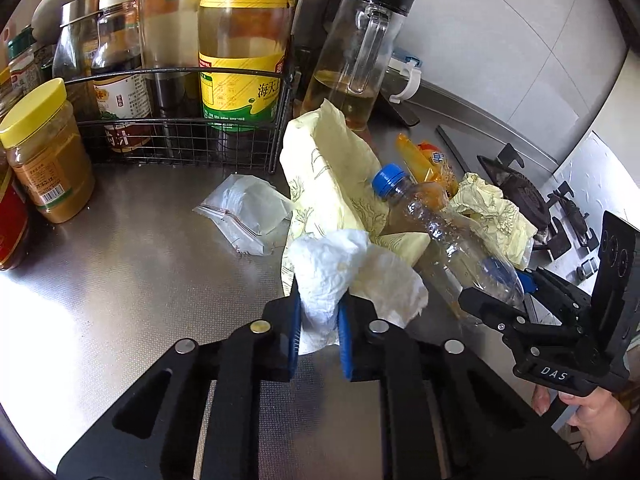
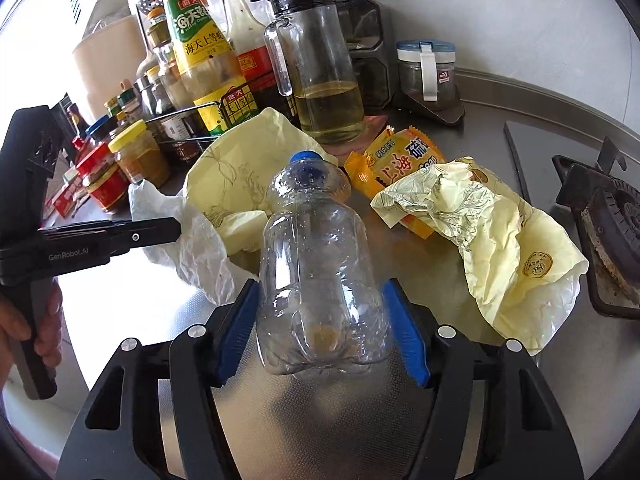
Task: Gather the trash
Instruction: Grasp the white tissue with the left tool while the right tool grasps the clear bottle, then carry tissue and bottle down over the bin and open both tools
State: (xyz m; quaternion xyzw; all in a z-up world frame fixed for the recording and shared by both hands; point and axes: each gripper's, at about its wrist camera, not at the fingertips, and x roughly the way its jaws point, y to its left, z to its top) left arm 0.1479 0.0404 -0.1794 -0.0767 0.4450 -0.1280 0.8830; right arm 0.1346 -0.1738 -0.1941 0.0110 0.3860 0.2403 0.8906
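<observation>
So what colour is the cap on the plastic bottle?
Blue cap on the clear plastic bottle, clearest in the left wrist view.

"DAS" is showing in pale letters on the black body of the right gripper [image 1: 516,280], at four o'clock in the left wrist view. "GenRobot.AI" is reading along the black left gripper [image 2: 176,229], at nine o'clock in the right wrist view. "海天上" is appearing on the tall yellow-labelled sauce bottle [image 1: 244,44] at twelve o'clock. "上海" is showing on the orange plastic wrapper [image 2: 394,160] near one o'clock.

Daylight from nine o'clock; glare on steel countertop [image 1: 52,320]; fisheye bending and dark corners; focus sharp.
</observation>
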